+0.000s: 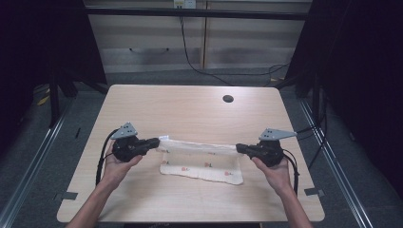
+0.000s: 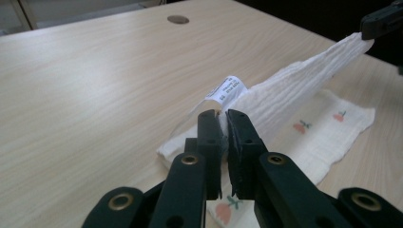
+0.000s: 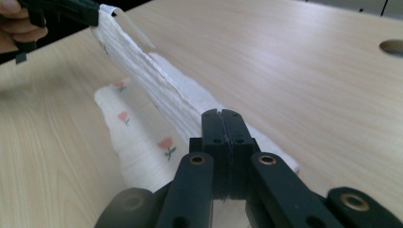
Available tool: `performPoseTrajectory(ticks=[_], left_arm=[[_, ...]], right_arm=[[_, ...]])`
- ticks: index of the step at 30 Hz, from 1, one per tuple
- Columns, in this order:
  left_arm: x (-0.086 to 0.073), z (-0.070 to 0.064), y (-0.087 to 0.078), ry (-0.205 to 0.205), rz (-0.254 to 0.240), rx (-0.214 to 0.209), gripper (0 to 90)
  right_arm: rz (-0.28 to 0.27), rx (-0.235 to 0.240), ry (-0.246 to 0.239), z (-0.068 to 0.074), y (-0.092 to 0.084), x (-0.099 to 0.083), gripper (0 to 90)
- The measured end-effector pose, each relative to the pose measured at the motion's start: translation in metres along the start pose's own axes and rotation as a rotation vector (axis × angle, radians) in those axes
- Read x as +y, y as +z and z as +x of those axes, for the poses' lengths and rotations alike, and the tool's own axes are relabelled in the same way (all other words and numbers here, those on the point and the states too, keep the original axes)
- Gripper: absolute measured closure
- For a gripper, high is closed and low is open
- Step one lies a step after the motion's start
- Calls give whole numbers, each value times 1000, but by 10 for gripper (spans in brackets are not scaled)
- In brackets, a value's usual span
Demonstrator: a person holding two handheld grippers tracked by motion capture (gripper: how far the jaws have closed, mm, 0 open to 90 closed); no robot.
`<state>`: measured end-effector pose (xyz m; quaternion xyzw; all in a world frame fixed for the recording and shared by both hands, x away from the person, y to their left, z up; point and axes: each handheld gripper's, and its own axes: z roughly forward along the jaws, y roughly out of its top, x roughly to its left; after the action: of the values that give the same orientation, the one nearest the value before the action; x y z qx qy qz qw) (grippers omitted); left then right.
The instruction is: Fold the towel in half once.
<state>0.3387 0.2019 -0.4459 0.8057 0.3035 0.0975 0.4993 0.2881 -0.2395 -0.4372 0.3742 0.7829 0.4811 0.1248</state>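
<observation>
Two grippers, left (image 1: 153, 142) and right (image 1: 241, 148), fingers clamped on opposite corners of white cloth (image 1: 202, 164): far edge lifted and stretched taut between them, likely for folding; near part lying flat on desk (image 1: 190, 109).
</observation>
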Motion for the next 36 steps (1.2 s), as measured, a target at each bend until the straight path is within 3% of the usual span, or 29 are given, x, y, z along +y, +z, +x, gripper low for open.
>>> performPoseTrajectory(ticks=[9, 15, 23, 32, 36], left_arm=[[-19, -13, -1, 43, 57, -23, 847], [-35, -19, 5, 50, 105, -47, 846], [-56, -28, 11, 79, 188, -71, 839], [-59, -28, 7, 67, 186, -92, 793], [-55, -25, -1, 41, 138, -91, 750]], right_arm=[[51, 14, 18, 4, 2, -21, 893], [110, 24, 26, 7, 8, -37, 893], [130, 31, 39, 8, 10, -51, 891], [196, 33, 36, 10, 16, -63, 869], [199, 52, 41, 12, 16, -64, 820]])
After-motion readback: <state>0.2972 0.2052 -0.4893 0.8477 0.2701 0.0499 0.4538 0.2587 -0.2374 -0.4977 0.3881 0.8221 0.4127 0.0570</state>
